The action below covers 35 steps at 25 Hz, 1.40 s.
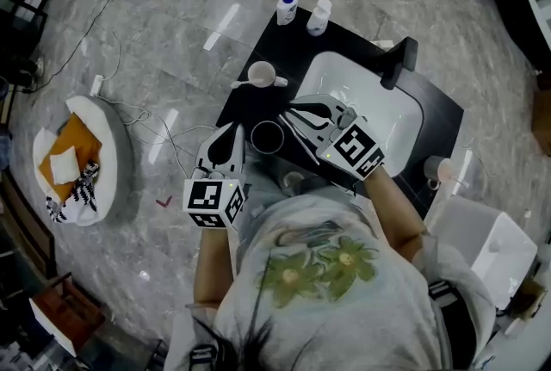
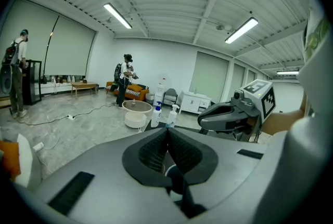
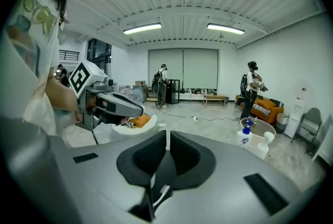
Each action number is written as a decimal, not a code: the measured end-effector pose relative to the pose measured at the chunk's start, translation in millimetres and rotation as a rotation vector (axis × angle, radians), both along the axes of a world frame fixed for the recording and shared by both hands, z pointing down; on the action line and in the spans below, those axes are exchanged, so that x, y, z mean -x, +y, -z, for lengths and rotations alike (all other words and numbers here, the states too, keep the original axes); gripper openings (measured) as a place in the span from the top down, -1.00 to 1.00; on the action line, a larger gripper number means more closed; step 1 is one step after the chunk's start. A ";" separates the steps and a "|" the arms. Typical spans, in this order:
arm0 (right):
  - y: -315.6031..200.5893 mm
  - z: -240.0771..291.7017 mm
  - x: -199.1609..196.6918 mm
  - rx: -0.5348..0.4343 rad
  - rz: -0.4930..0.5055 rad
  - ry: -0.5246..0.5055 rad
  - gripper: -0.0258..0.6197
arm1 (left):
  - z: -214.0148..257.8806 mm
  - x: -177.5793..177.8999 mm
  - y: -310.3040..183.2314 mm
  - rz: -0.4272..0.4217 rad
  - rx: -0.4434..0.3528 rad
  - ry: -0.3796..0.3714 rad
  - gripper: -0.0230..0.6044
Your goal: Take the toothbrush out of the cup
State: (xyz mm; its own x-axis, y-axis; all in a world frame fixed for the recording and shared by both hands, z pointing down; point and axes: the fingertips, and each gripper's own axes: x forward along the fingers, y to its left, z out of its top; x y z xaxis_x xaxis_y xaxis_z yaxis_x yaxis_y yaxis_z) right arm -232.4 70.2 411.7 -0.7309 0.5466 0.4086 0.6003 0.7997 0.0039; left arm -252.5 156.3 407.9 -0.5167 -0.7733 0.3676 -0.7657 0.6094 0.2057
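Note:
A dark cup (image 1: 267, 137) stands on the black counter (image 1: 245, 107) between my two grippers. My right gripper (image 1: 288, 113) hovers just right of the cup, over the sink's near edge. Its jaws are shut on a white toothbrush (image 3: 157, 194), whose head shows below the pads in the right gripper view (image 3: 167, 137). My left gripper (image 1: 234, 130) sits just left of the cup, apart from it, with its jaws shut and nothing between them (image 2: 167, 132). Whether the brush's end is still inside the cup is hidden.
A white mug (image 1: 261, 74) stands farther back on the counter, with two bottles (image 1: 287, 5) at the far edge. The white sink (image 1: 379, 115) and its black faucet (image 1: 398, 62) lie to the right. A white tub with orange cloth (image 1: 82, 158) and cables lie on the floor.

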 end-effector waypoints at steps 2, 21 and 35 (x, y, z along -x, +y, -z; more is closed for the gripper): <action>2.2 -2.8 17.7 -0.014 0.004 0.006 0.77 | -3.9 16.2 1.8 -0.012 0.006 0.011 0.87; 20.0 -86.4 118.6 -0.212 0.131 0.151 0.52 | -51.4 93.9 5.2 -0.077 0.061 0.098 0.87; 28.4 -138.0 142.4 -0.306 0.183 0.227 0.52 | -66.9 97.7 15.8 -0.054 0.058 0.134 0.87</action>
State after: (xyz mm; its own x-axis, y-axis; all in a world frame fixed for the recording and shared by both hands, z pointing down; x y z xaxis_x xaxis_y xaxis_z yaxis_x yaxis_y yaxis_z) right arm -374.8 98.6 549.7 -0.5056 0.4878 0.7117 0.7456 0.6621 0.0759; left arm -350.3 172.1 474.8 -0.4181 -0.7740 0.4756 -0.7656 0.5820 0.2740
